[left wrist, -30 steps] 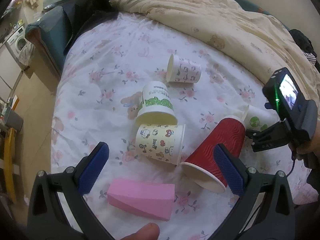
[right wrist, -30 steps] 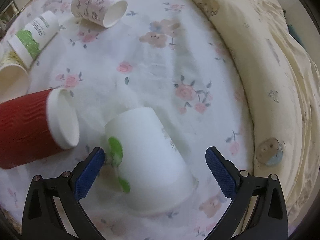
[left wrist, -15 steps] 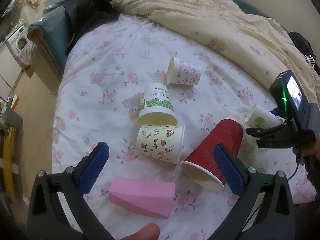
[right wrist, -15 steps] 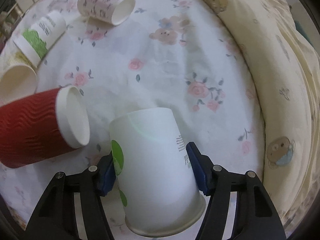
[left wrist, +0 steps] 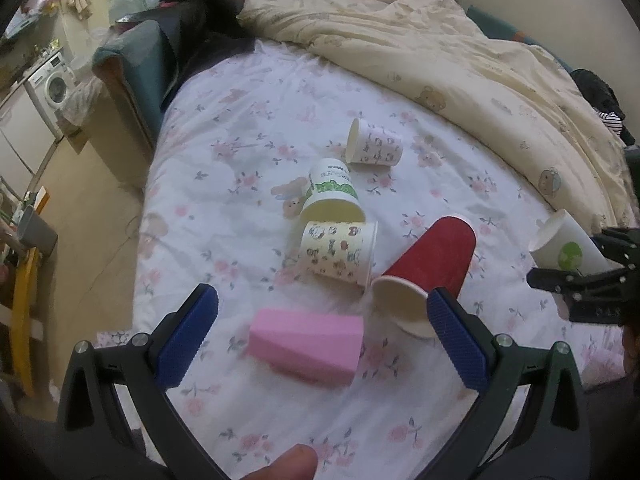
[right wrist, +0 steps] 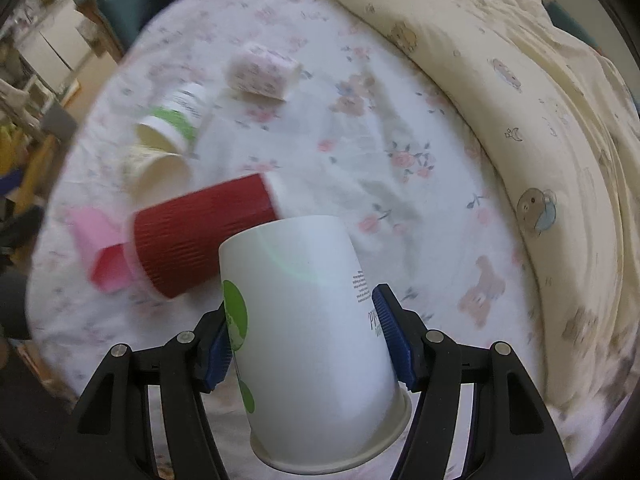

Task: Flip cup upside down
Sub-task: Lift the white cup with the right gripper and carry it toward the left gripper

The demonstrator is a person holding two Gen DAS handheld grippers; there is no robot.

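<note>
Right gripper (right wrist: 310, 344) pinching the white paper cup (right wrist: 308, 320) across its side wall, clear of the bed (right wrist: 400, 152), base pointing away from the camera. Judged light, thin-walled, easy to crush; best held gently at mid-body, not at the rim. Green dots and dark print on the side, too small to read. Left gripper (left wrist: 322, 338) spread wide, empty, above the pink cup (left wrist: 306, 338). Green-banded cup (left wrist: 332, 192) lettering illegible.
</note>
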